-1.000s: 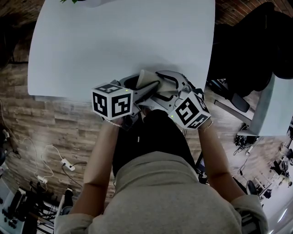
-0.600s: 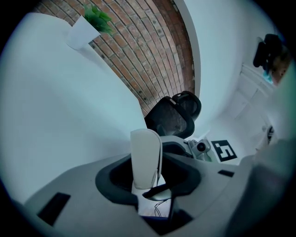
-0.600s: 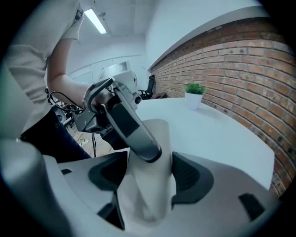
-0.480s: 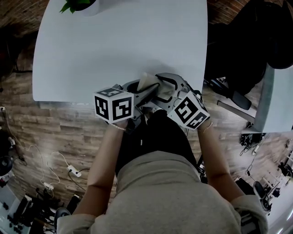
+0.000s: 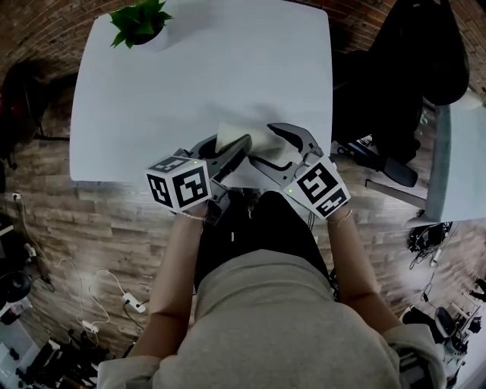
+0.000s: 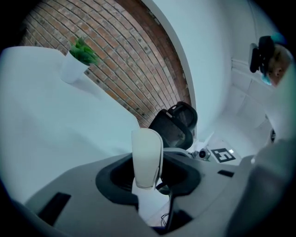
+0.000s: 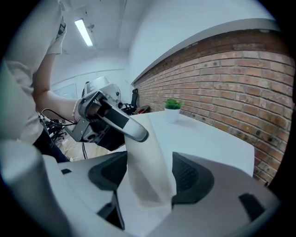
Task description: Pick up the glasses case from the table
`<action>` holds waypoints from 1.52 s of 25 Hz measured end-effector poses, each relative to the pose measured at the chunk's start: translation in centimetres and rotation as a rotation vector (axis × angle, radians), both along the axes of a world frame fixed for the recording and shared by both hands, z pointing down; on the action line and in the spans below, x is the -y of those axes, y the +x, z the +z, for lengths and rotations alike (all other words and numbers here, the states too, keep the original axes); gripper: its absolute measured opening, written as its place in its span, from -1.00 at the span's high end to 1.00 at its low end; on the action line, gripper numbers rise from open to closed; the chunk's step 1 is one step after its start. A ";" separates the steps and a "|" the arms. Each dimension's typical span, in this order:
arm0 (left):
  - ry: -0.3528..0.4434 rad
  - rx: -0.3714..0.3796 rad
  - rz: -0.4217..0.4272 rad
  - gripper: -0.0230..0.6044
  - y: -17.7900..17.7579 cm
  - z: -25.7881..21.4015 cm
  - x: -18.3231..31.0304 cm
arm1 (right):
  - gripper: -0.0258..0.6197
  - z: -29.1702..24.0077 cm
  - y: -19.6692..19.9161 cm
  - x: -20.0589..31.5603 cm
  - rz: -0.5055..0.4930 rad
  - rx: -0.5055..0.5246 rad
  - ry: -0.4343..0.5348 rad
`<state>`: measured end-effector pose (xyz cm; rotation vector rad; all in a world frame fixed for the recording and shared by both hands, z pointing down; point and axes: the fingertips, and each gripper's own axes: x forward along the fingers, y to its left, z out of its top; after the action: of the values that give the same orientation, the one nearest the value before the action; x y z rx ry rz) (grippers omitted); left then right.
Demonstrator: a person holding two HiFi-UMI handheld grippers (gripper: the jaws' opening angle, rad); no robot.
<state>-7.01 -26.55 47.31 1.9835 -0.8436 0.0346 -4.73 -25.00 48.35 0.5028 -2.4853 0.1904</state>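
The cream glasses case hangs just above the near edge of the white table, held from both sides. My left gripper is shut on one narrow end. In the left gripper view the case stands upright between the dark pads of that gripper. My right gripper is shut on the other end. In the right gripper view the case fills the gap of the right gripper, and one finger of the left gripper lies across its top.
A small green plant in a white pot stands at the table's far left corner. A black office chair and a second table are to the right. Wood floor with cables lies on the left, a brick wall behind.
Both grippers have risen together with the case between them, lifting it off the table. The left jaws have closed in on the case.
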 end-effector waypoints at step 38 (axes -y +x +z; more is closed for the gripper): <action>0.459 -0.063 -0.334 0.44 -3.6 -16.0 5.1 | 0.92 -17.3 4.0 7.4 0.347 0.581 0.138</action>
<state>-10.60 -31.66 31.30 2.2169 -1.2117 -0.4488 -0.76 -32.38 31.08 1.0651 -2.9647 0.3425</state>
